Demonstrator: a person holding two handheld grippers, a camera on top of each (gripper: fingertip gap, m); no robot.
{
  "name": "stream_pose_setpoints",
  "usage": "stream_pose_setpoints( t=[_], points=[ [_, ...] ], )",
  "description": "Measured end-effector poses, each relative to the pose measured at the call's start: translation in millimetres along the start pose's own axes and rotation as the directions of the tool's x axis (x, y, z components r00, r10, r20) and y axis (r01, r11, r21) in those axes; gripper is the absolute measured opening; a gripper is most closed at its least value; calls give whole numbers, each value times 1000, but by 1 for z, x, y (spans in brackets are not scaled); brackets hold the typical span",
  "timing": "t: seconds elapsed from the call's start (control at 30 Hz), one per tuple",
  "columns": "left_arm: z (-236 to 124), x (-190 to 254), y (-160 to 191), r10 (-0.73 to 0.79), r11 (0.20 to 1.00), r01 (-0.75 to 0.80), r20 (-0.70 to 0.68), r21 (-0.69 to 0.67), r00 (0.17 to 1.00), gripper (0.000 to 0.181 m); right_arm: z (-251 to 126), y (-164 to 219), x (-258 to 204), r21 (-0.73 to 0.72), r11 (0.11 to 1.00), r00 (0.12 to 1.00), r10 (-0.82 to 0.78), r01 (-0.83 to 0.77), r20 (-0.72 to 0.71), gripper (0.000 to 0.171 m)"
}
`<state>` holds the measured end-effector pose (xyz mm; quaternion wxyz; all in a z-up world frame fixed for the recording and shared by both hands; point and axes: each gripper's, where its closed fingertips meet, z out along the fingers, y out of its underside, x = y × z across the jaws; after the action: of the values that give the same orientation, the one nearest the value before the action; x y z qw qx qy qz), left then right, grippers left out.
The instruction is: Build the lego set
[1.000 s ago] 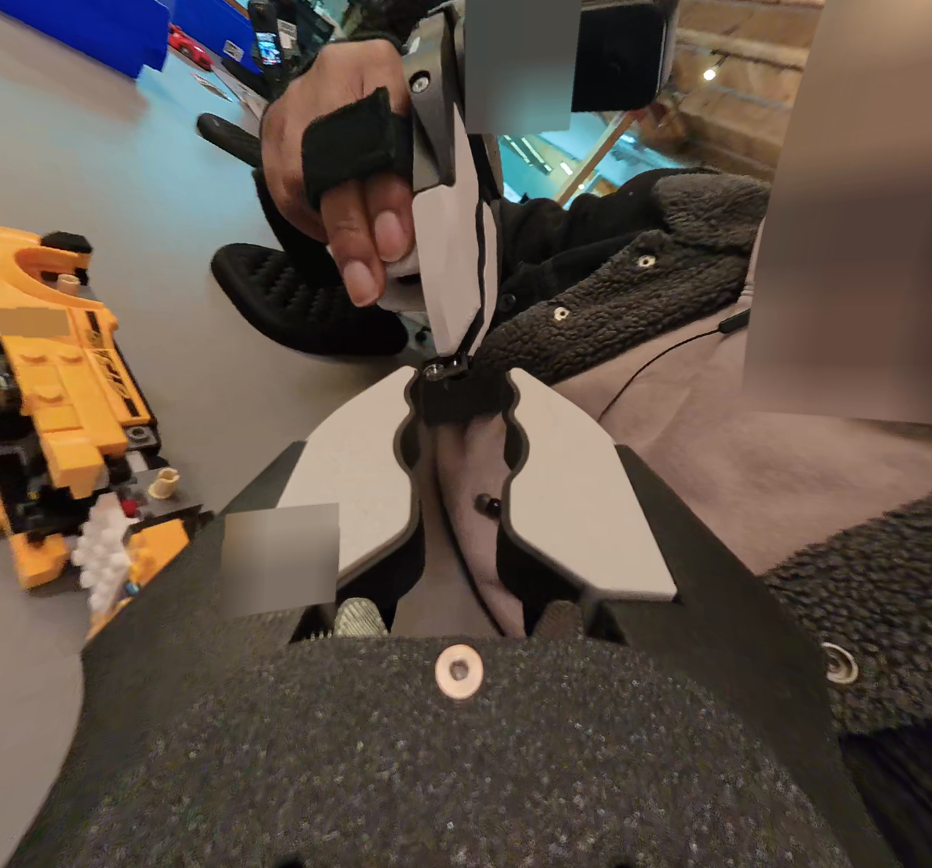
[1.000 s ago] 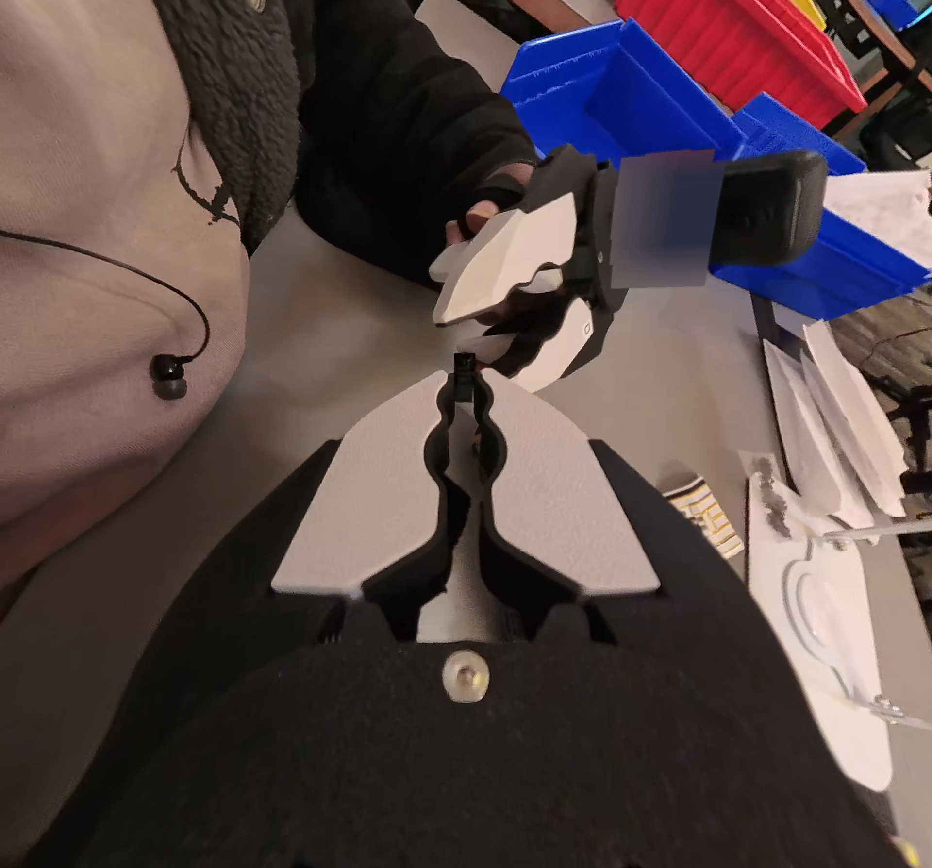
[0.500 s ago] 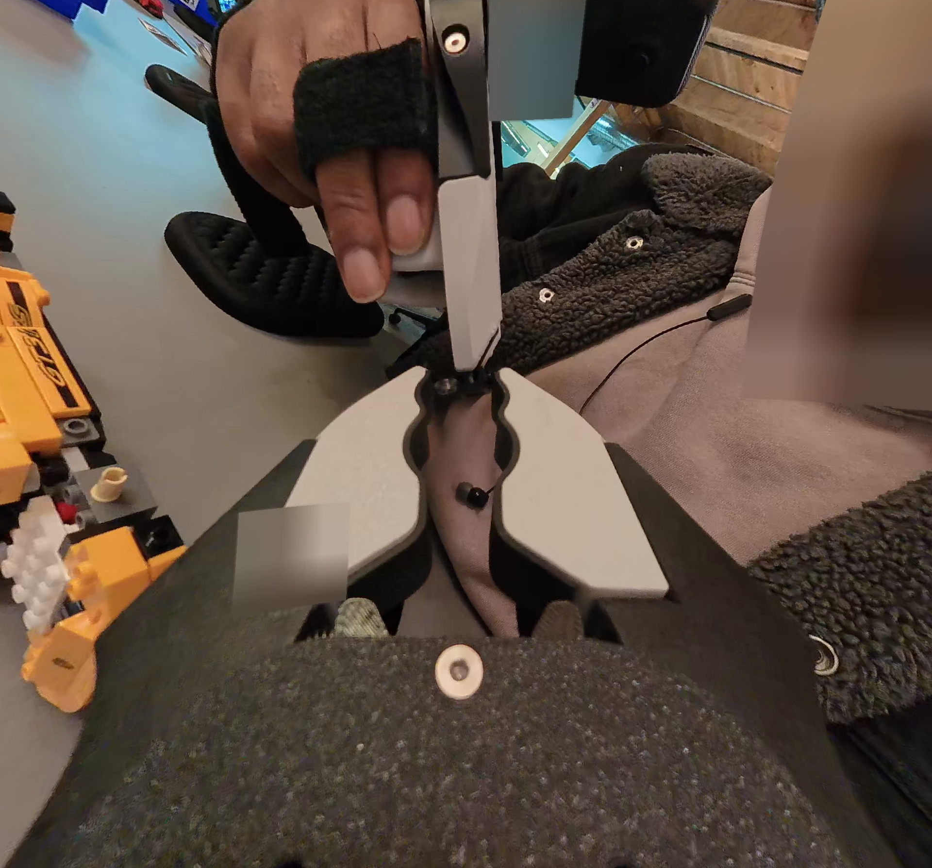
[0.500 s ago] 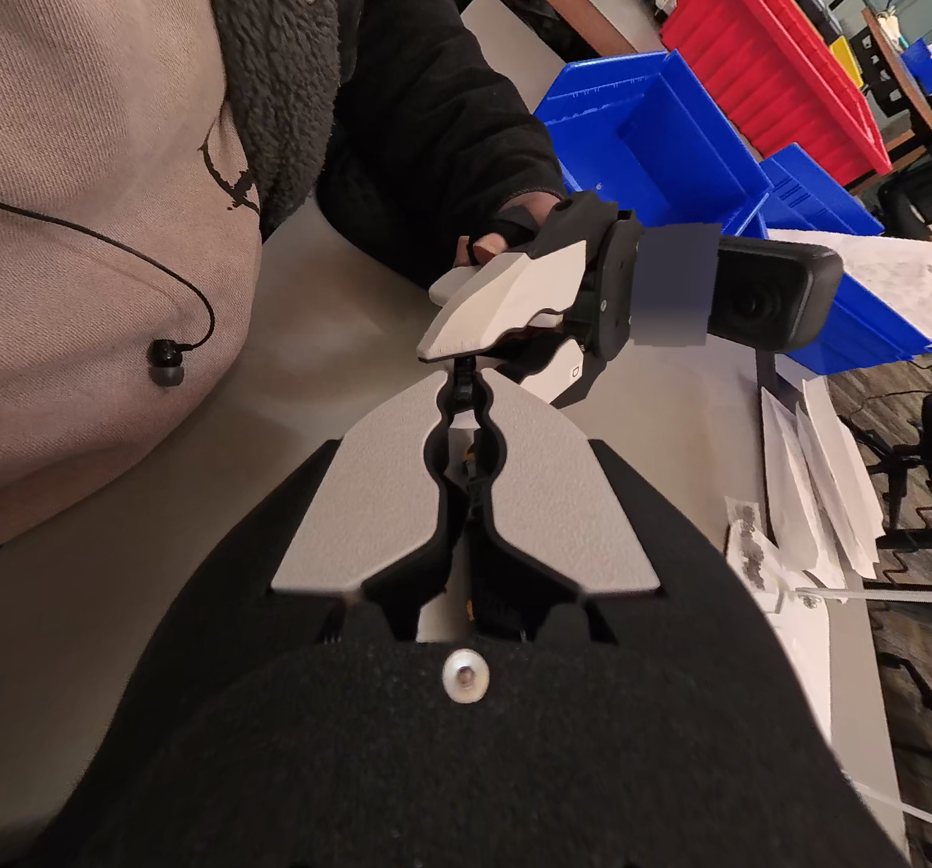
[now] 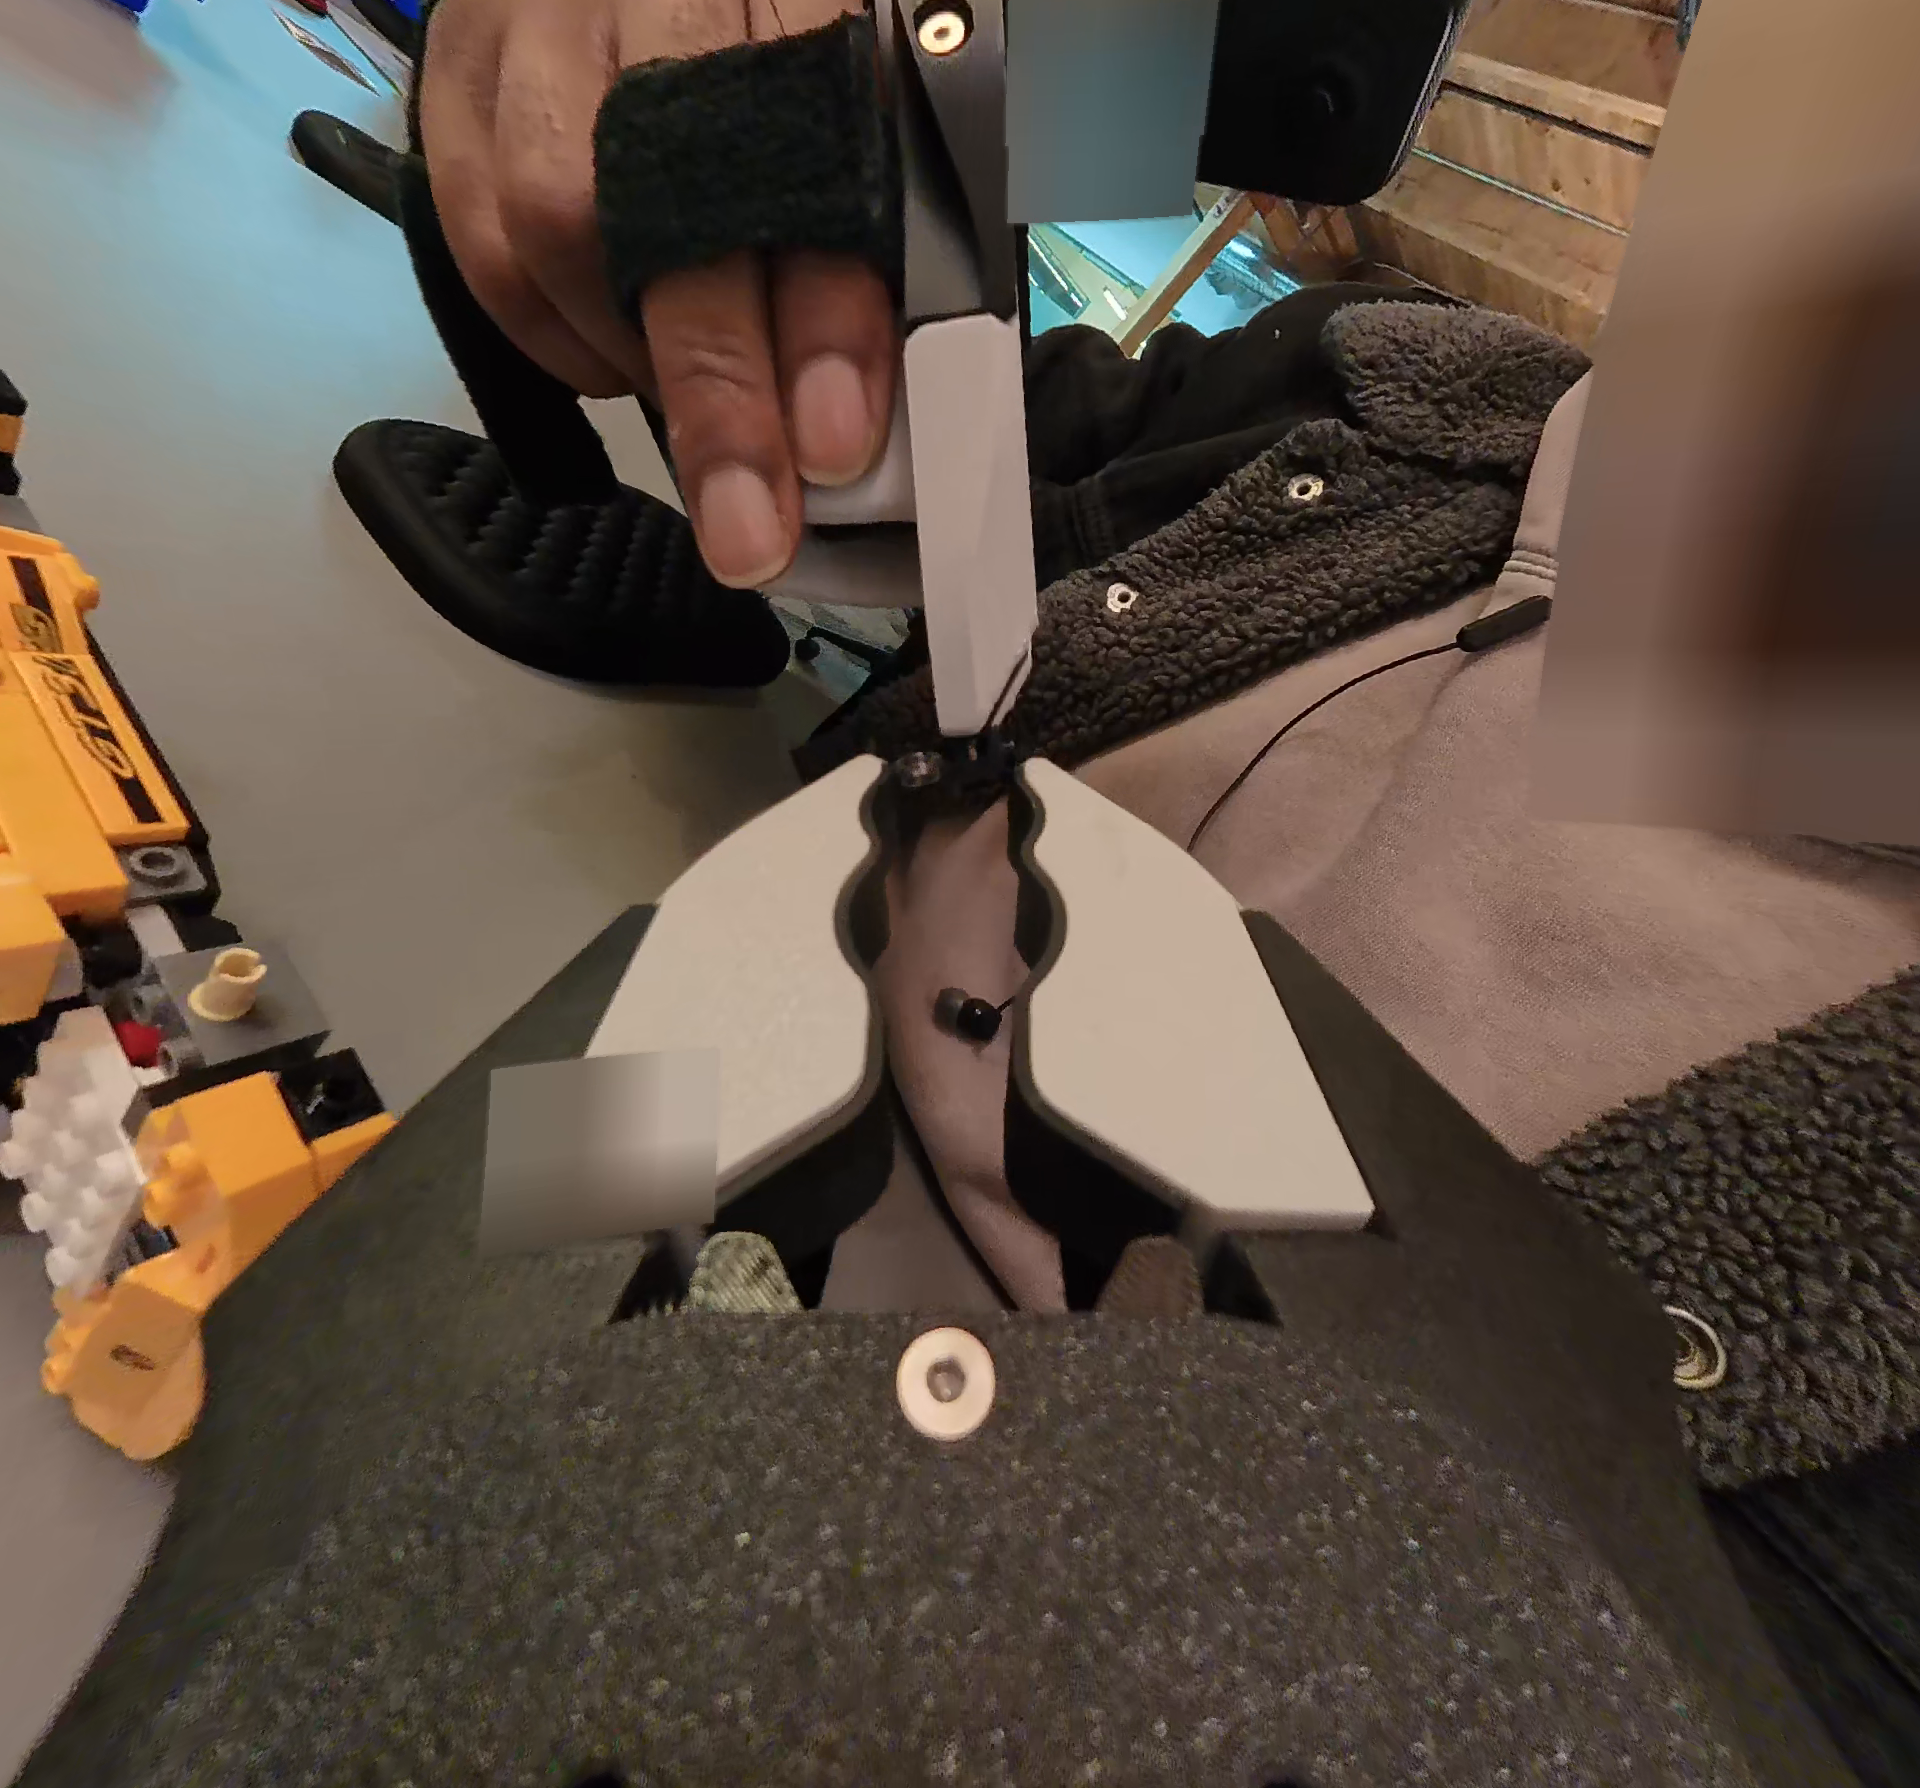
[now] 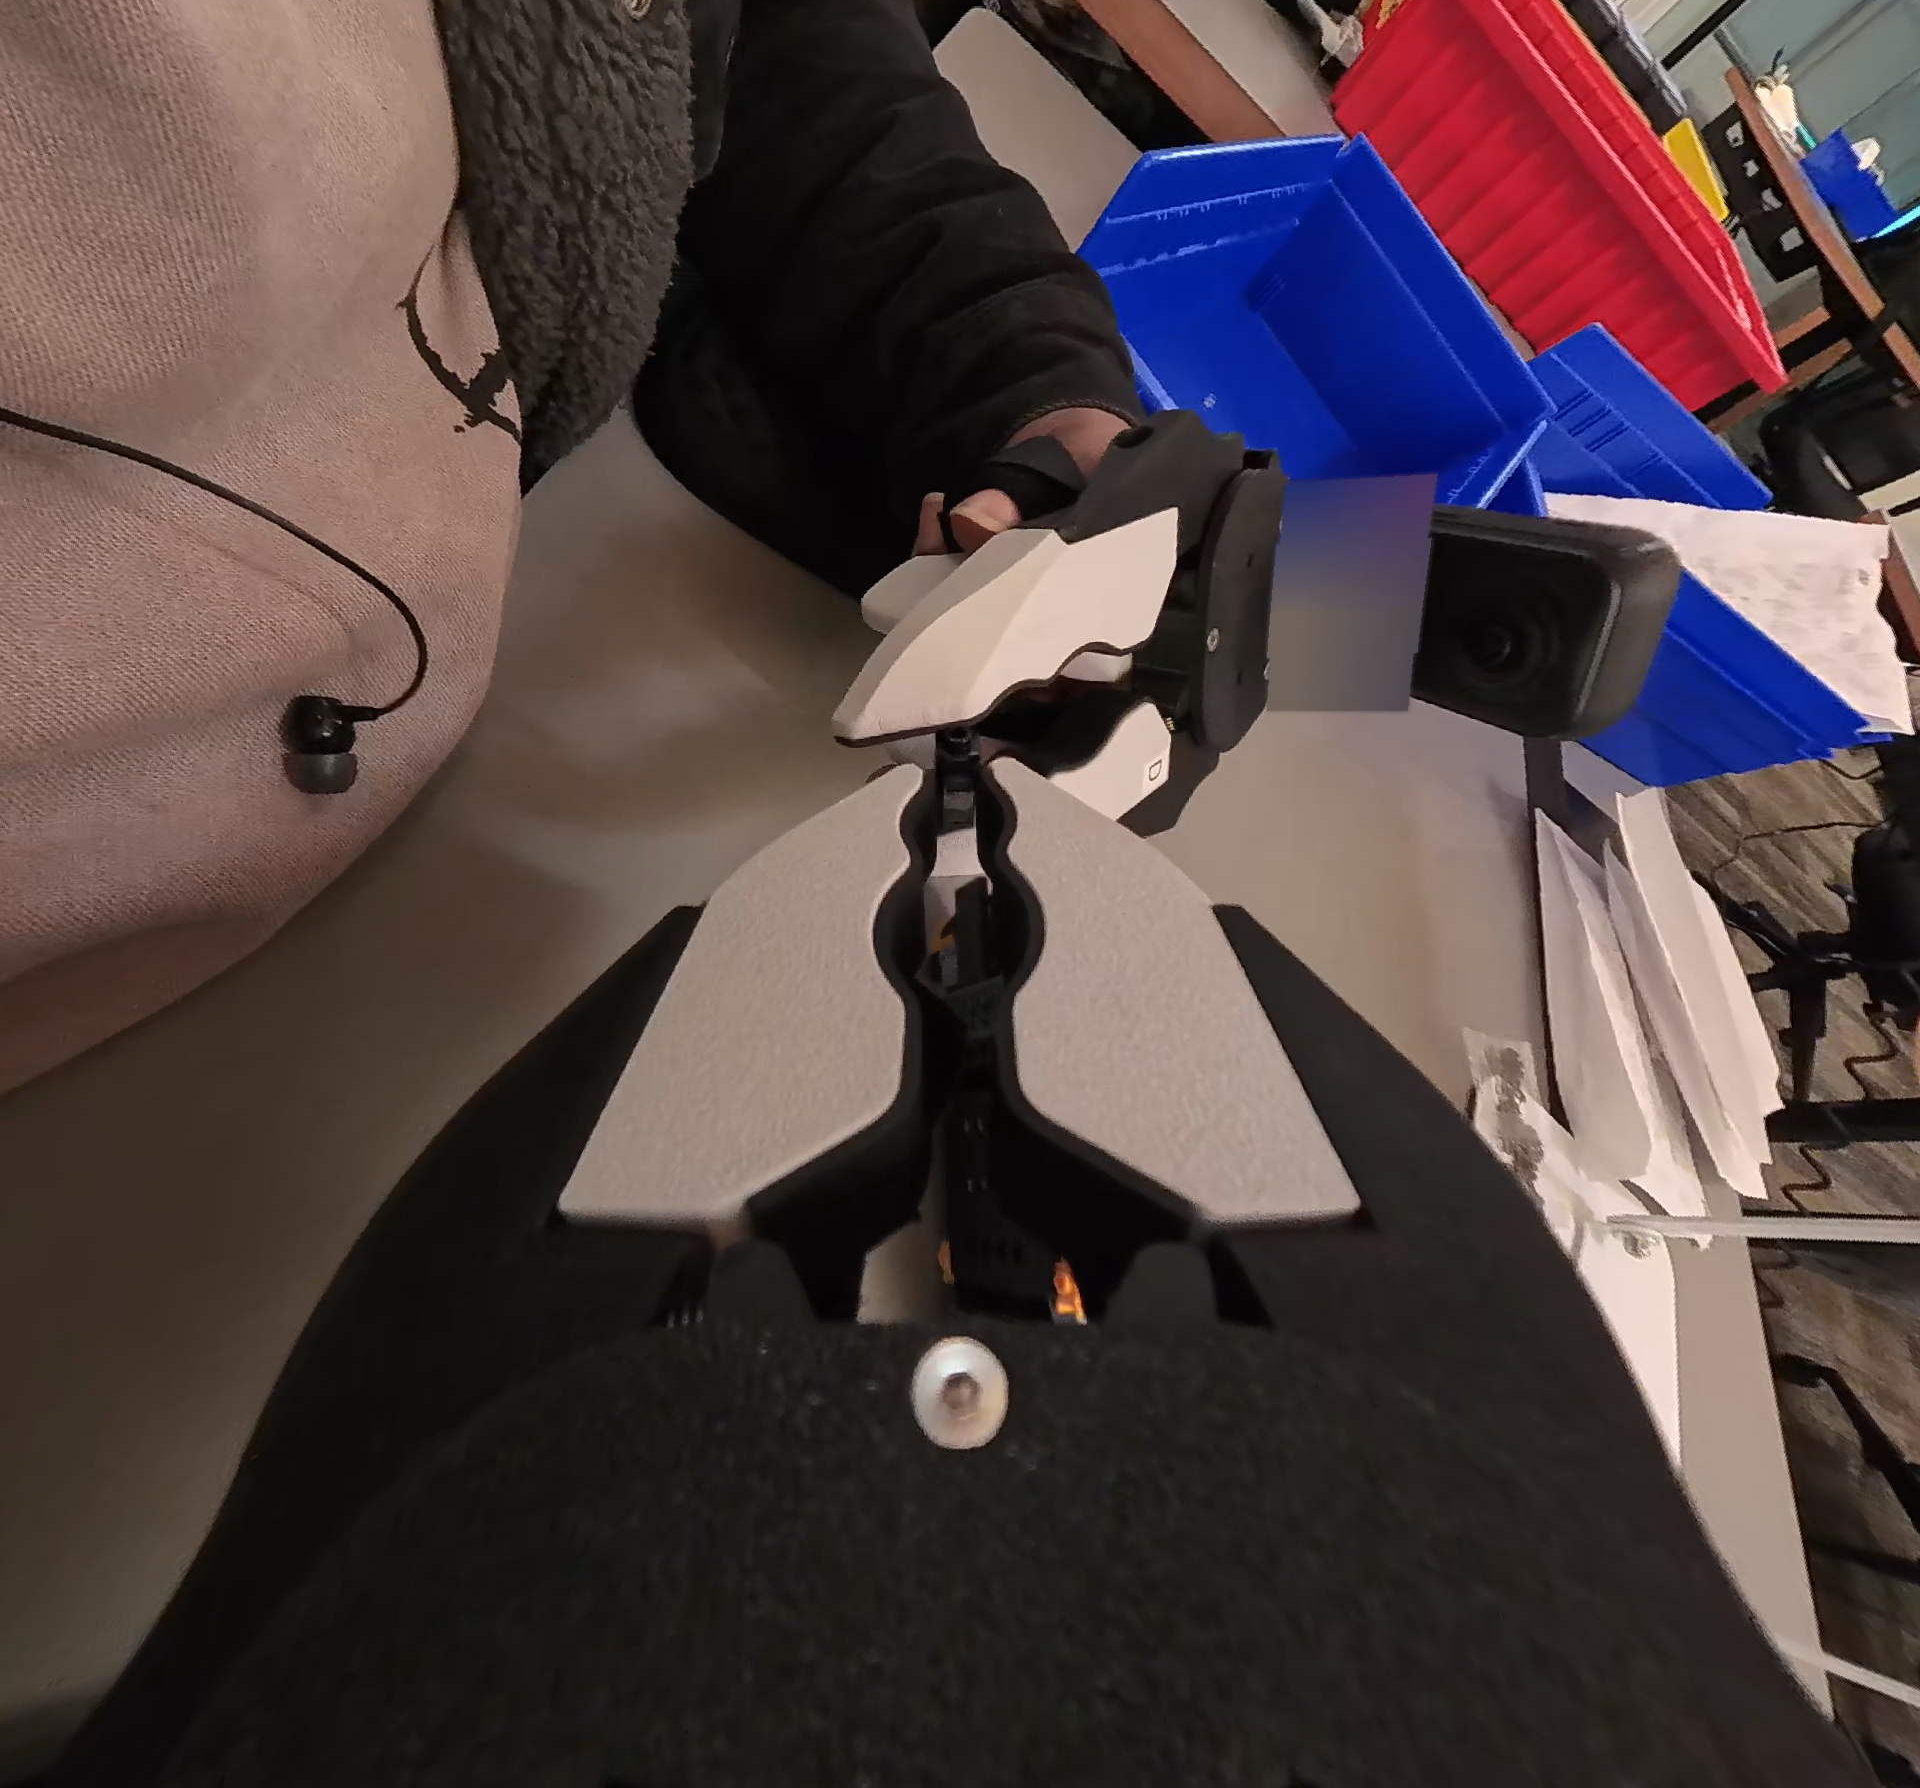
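The left tool (image 5: 954,774) pinches a small black piece (image 5: 961,770) at its tips, meeting the right tool (image 6: 956,782), closed on a thin black part (image 6: 954,788). The yellow lego car (image 5: 73,803) lies on the grey bench (image 5: 260,512), far left.

The yellow lego car (image 5: 73,907) is cut off at the left edge; the tongs' tiny black piece (image 6: 954,782) stays indistinct.

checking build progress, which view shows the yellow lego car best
The left wrist view: the yellow lego car lies on the grey table at the left edge, cropped but clear. The right wrist view shows only orange glints low between its tool's fingers, perhaps not the car.
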<state>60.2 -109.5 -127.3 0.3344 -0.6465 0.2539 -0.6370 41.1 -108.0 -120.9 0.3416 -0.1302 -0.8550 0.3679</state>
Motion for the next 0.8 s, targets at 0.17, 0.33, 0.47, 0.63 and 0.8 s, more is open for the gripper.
stream_pose_setpoints(
  t=[0.17, 0.33, 0.47, 0.63, 0.8],
  points=[
    [0, 1, 1, -3, 1000, 2, -5, -8, 1000, 19, 0, -1, -1, 9, 1000, 1000, -1, 1, 1, 7],
    [-2, -2, 1, 2, 1000, -2, 9, -9, 1000, 19, 1, 1, 0, 11, 1000, 1000, 10, -9, -7, 7],
    [-4, -6, -1, 17, 1000, -17, 39, -1, 999, 18, 1, 4, 3, 2, 999, 999, 35, -35, -22, 7],
    [-7, -12, -4, 67, 998, -68, 98, 6, 993, 19, 1, 9, 8, -1, 998, 997, 65, -65, -50, 7],
    [-13, -20, -12, 208, 977, -212, 224, -6, 952, 18, -7, 20, 19, -5, 981, 978, 191, -192, -83, 15]
  ],
)
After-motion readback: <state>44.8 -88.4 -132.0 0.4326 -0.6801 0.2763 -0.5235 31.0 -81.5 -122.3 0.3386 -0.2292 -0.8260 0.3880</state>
